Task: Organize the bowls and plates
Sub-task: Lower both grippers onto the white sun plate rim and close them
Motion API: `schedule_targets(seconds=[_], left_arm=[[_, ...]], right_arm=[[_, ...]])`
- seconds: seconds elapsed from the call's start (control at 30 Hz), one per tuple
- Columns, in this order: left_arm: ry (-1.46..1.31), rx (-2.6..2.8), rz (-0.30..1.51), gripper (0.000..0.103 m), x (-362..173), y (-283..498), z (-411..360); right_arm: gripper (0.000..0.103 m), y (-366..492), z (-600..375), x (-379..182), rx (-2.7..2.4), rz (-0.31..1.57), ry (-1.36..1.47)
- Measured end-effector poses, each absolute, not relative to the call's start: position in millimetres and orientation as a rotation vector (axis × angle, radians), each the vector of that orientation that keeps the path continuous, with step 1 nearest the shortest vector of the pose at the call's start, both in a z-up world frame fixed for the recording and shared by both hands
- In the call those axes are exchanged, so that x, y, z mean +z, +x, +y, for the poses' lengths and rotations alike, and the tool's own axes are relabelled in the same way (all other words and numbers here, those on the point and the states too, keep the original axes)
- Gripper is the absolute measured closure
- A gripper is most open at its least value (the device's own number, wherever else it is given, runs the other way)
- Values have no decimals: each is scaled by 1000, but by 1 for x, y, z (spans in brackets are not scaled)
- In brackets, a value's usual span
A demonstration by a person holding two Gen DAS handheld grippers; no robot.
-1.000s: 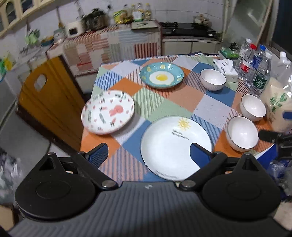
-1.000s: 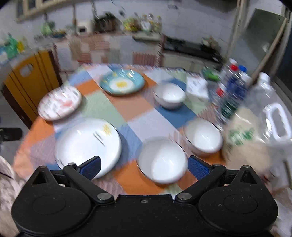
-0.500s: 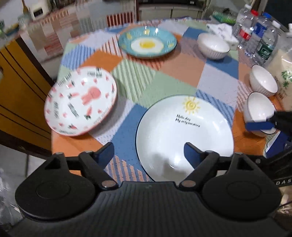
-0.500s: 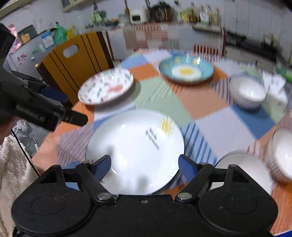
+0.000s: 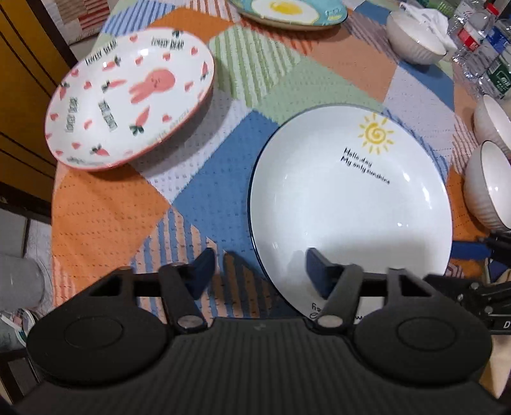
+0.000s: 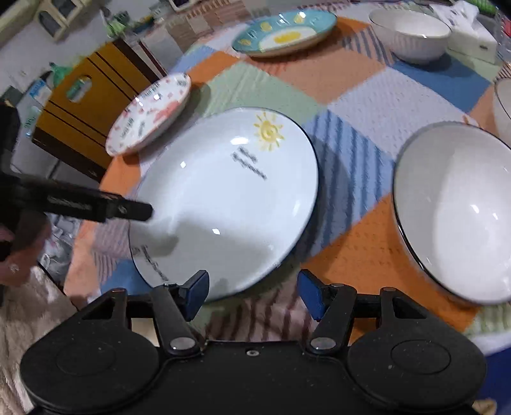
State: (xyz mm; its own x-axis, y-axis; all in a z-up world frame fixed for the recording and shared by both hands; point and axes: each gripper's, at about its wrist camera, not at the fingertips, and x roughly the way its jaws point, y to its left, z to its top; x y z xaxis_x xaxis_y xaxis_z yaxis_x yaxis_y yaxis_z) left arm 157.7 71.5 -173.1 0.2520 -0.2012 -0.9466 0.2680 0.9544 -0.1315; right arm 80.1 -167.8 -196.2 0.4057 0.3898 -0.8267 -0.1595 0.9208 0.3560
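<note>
A large white plate with a sun drawing [image 5: 351, 191] lies at the table's near edge; it also shows in the right wrist view [image 6: 223, 198]. My left gripper [image 5: 260, 269] is open, its jaws either side of the plate's near left rim. My right gripper [image 6: 252, 292] is open, astride the plate's near right rim. A rabbit-and-carrot plate [image 5: 127, 99] sits to the left, a blue egg plate [image 5: 287, 9] at the far side. White bowls [image 5: 488, 188] [image 6: 453, 210] stand right of the sun plate.
A patchwork cloth [image 5: 105, 217] covers the round table. Water bottles [image 5: 485, 48] and a tissue box [image 6: 472, 38] stand at the far right. A yellow wooden chair [image 6: 76, 95] stands off the table's left side. The left gripper shows in the right wrist view [image 6: 95, 204].
Both grippers have come down and in toward the sun plate's near edge. Their jaws have narrowed a little but stay open. The right gripper swung left from the bowls to the plate.
</note>
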Motion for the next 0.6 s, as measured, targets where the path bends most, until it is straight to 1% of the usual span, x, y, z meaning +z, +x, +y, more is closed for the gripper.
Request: schedule_targets(seconds=[0.03,0.1,0.13,0.17,0.2,0.23,0.27,0.33,0.47,0.6], left_arm=[[49,-327,1288,51,-176,159,71],[28,-350,1313,64,-182,160,71],[-1,-368,1307,70,-183,161,73],[-35,-370,1305,77,-184,163,76],[-62,-367,1307,79,-184,164,79],[-81,-368,1306,80,-185,165,81],[-98,-369,1303,80,-187,166,82],[-114,-370,1299,80,-188,166,84],[-116,-366,1292,80,-187,164,83],[-20,-367,1252,79,-181,156,73]], right_arm=[[36,81,-167,-196,356,1083,225],[41,84,-166,-198,365,1065,221],[47,86,-166,-199,364,1060,234],[52,91,-166,-203,357,1063,247],[57,92,-167,-204,341,1061,260],[72,91,-170,-207,299,1044,263],[77,89,-172,-207,271,1035,268],[78,86,-175,-207,272,1014,278],[77,83,-174,-207,275,994,258],[77,85,-174,-207,295,990,240]])
